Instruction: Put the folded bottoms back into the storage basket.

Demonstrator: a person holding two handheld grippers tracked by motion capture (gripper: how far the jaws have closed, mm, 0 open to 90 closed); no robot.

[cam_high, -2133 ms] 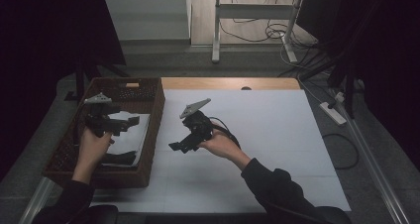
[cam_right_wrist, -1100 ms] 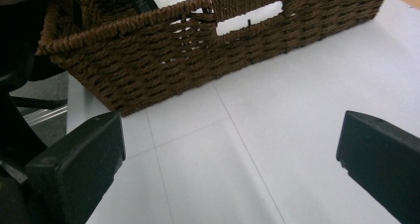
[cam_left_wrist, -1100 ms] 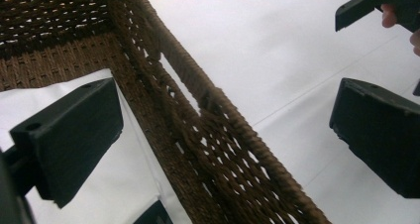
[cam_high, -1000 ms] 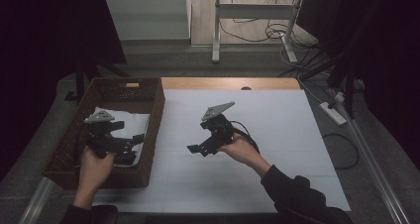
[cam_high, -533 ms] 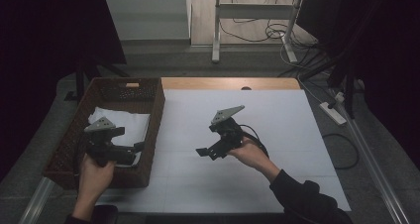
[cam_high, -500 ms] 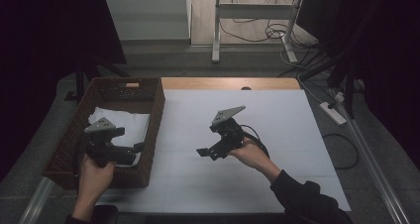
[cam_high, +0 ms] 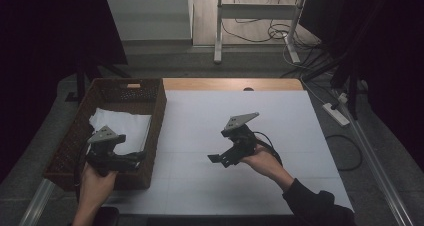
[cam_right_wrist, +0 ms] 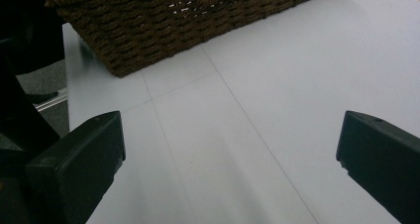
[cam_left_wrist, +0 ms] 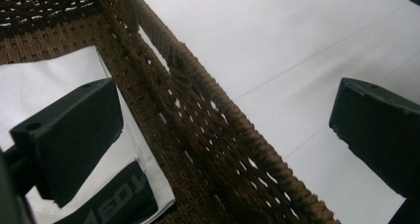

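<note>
A brown wicker basket (cam_high: 159, 106) stands on the left of the white table (cam_high: 300, 136). A folded white cloth (cam_high: 122, 126) with black print lies inside it. My left gripper (cam_high: 137, 156) hovers at the basket's near right corner, open and holding nothing. In the left gripper view its jaws straddle the basket wall (cam_left_wrist: 198, 120), one over the cloth (cam_left_wrist: 44, 80), the other over the table. My right gripper (cam_high: 217, 159) is open and empty, low over the middle of the table. In the right gripper view the basket (cam_right_wrist: 198, 16) lies ahead, with bare table (cam_right_wrist: 277, 85) between the jaws.
A wooden strip (cam_high: 230, 83) runs along the table's far edge. A white power strip (cam_high: 339, 114) and cables lie on the floor at the right. White stand legs (cam_high: 218, 31) rise beyond the table. The surroundings are dark.
My left gripper drew back from over the cloth to the basket's near right corner, leaving the cloth uncovered. My right gripper moved right and slightly nearer the person. Both stayed open.
</note>
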